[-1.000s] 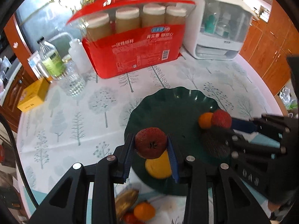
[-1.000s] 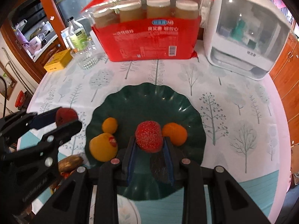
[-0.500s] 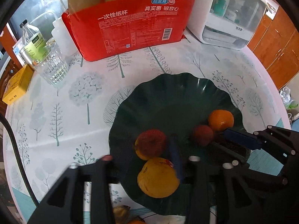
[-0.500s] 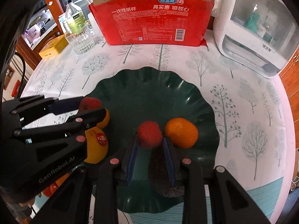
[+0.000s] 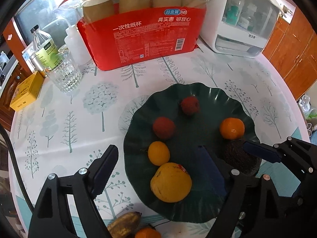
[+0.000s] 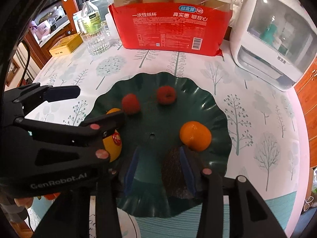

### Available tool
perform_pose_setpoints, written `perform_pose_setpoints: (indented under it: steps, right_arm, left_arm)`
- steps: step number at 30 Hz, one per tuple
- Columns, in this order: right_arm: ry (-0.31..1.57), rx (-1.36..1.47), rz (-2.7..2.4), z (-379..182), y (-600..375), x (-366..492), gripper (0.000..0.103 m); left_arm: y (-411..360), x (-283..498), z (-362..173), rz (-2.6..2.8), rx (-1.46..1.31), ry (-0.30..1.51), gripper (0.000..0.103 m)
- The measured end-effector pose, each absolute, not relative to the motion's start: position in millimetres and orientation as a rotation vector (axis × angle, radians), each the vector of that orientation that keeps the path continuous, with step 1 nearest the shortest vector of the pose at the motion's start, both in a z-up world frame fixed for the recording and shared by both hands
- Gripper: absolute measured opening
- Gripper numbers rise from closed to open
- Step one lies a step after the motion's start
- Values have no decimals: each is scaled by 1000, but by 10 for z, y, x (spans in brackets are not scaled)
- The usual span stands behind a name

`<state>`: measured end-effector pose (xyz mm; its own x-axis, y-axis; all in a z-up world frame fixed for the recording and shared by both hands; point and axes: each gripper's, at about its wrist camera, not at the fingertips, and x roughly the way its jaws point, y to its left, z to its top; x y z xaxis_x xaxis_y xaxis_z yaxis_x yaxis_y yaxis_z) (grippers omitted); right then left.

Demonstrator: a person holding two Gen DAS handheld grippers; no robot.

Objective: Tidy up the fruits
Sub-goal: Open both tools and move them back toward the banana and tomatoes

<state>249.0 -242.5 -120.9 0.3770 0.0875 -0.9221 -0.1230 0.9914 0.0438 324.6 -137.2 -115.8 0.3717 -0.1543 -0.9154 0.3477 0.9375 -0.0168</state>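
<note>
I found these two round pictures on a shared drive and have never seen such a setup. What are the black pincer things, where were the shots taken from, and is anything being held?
There is no robot here: a person holds a pair of black tongs in each hand, and a wide-angle camera on each looks forward along its two fingers. One picture is from the left tongs, the other from the right tongs; each also sees the other pair at its edge.

On the tree-patterned tablecloth sits a dark green plate with two red lychees, an orange, a small yellow fruit, a large yellow fruit and a dark rough fruit. A banana lies off the plate, in front of it. Behind stand a red pack of paper cups and a glass.

Nothing is held: both tongs are opening, with no fruit gripped.
</note>
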Motion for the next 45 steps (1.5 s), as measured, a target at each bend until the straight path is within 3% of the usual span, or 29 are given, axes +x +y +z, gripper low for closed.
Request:
perform_pose_setpoints:
  steps: [28, 45]
  right_arm:
    - [1139, 105, 183, -542, -2267, 1617, 44]
    - [1139, 37, 405, -667, -1418, 1183, 44]
  left_arm:
    - [-322, 2105, -73, -203, 93, 1026, 85]
    - [485, 1563, -423, -88, 37, 1104, 85]
